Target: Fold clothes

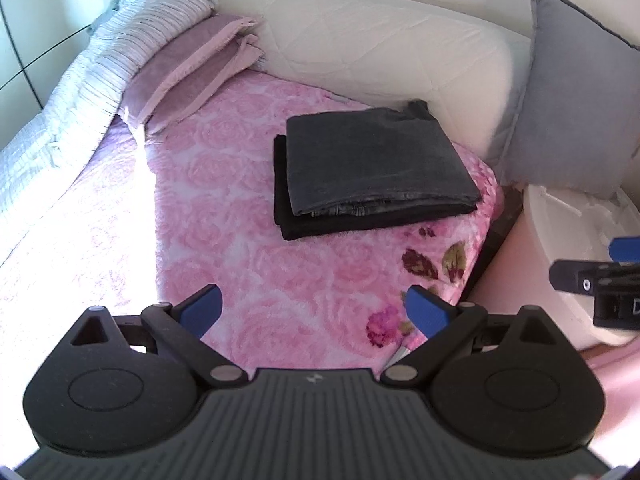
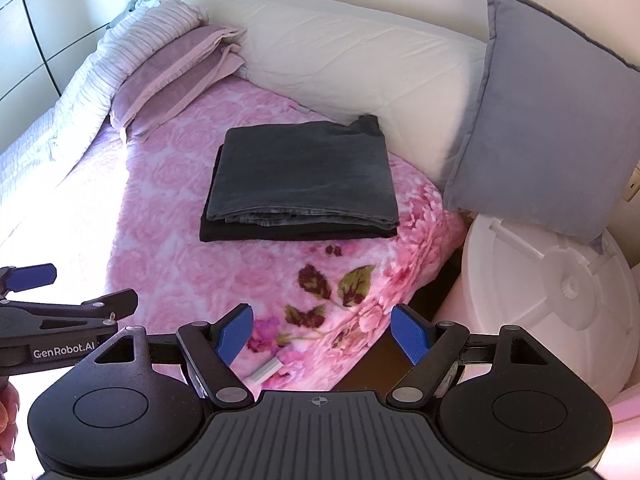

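right wrist view: "genrobot.ai" label on left gripper [image 2: 28, 280]; both it and right gripper [image 2: 322, 334] spread wide, empty, near folded dark grey denim garment [image 2: 304, 176] atop folded black cloth [image 2: 296, 233].

Your left gripper [image 1: 312, 308] and right gripper [image 2: 322, 334] hover side by side, jaws spread wide, both pointing toward twelve o'clock.

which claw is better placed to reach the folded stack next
Left, marginally. Both claws are open and empty, short of the stack. The left claw sits fully over the pink blanket facing the grey garment; the right claw hangs at the blanket's corner.
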A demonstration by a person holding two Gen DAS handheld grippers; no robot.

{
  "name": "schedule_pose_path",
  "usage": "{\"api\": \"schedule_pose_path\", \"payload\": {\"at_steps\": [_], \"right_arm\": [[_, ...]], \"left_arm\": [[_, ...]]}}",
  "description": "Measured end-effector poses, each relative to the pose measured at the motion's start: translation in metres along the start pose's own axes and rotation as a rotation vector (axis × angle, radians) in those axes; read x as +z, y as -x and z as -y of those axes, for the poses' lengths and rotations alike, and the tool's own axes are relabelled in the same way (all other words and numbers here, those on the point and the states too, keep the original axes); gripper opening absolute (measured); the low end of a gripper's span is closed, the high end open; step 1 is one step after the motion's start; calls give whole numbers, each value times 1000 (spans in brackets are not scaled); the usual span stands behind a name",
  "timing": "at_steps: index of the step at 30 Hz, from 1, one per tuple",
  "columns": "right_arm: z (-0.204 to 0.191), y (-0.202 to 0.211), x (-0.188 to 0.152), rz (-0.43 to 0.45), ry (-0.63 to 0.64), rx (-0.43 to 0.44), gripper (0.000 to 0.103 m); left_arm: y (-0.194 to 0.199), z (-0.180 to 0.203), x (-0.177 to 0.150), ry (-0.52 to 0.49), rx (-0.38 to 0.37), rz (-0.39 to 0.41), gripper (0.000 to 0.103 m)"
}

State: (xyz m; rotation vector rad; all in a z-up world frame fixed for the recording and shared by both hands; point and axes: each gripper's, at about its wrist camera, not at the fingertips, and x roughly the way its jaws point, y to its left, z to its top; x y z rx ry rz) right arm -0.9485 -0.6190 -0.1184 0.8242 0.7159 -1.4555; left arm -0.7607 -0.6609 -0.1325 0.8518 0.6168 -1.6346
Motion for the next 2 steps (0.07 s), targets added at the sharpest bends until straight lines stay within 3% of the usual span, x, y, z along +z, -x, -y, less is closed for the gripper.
{"api": "schedule_pose_path", "payload": {"at_steps": [2], "right_arm": [[2,-1,1,-2,0,0,79]], "left_arm": [[0,3,1,4,5,6,97]]}}
